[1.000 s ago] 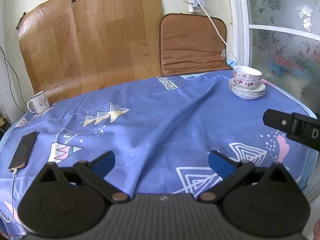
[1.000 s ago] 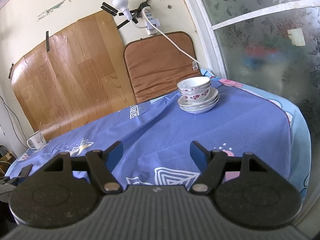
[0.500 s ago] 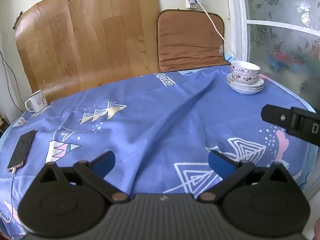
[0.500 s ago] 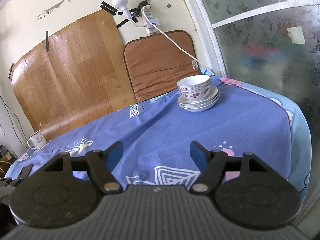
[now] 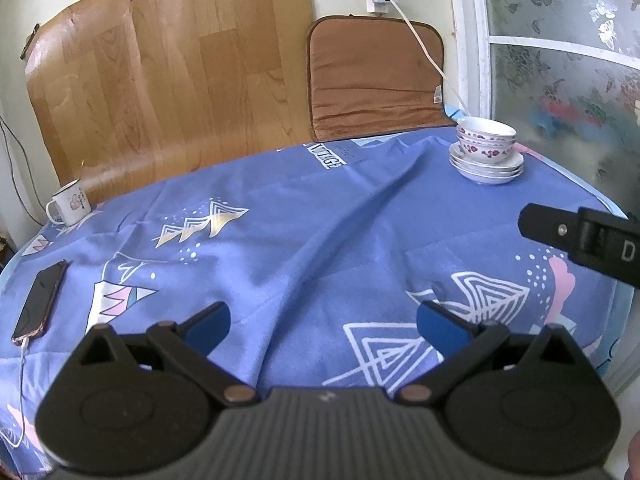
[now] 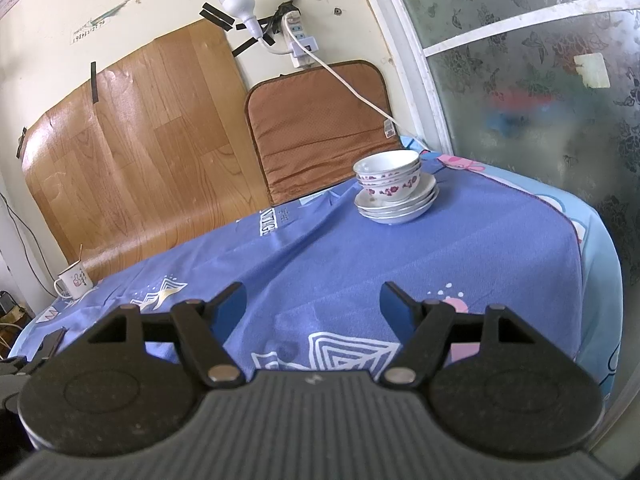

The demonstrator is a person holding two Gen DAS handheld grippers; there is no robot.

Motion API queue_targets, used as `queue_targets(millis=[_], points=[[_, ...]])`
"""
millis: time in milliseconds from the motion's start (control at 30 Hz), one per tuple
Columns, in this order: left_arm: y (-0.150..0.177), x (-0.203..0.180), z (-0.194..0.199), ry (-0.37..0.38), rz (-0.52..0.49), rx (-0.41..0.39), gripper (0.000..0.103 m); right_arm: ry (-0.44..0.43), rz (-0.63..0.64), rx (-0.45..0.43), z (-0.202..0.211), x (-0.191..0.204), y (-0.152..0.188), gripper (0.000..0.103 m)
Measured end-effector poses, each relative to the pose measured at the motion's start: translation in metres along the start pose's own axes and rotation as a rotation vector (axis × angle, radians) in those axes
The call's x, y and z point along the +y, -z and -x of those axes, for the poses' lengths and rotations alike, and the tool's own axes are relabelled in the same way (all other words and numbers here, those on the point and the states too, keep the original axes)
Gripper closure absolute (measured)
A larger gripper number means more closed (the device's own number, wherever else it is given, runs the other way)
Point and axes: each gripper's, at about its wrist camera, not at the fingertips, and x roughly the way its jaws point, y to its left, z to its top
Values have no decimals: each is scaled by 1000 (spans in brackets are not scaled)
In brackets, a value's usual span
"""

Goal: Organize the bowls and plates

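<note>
Both tongs spread wide, nothing between the blue pads. Left gripper (image 5: 322, 326) low over the near part of the blue patterned tablecloth (image 5: 320, 220), pads apart above a white triangle print. Right gripper (image 6: 312, 306) likewise parted, aimed across the cloth toward the far right corner of the table. Bowls (image 6: 388, 174) nested together, white with a purple floral band, seated on top of a stack of plates (image 6: 396, 204), white and shallow, rims lined up one over another. Same pile in the left wrist view, bowls (image 5: 486, 140) on plates (image 5: 486, 168) at the far right of the cloth, well apart from either pair of pads. Just behind the pile, a brown cushion (image 6: 320, 128) propped upright against the wall, with a white cable (image 6: 348, 84) trailing down across it from a power strip (image 6: 298, 38) taped up beside a white bulb (image 6: 238, 2). Wood-grain board (image 5: 168, 80) leaning on the wall to the left of the cushion. White enamel mug (image 5: 70, 204) at the far left edge of the table, handle to the left. Dark phone (image 5: 40, 300) flat on the left side of the cloth, a white cord plugged into its near end. Frosted floral glass door (image 6: 540, 80) along the right. Part of the right tool's black body jutting into the left wrist view at the right edge.
</note>
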Motion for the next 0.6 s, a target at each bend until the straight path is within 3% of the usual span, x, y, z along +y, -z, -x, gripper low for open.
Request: queue_targets(millis=[600], points=[[0, -6, -1, 90, -21, -8, 0, 19, -18, -18, 2, -7, -3, 27]])
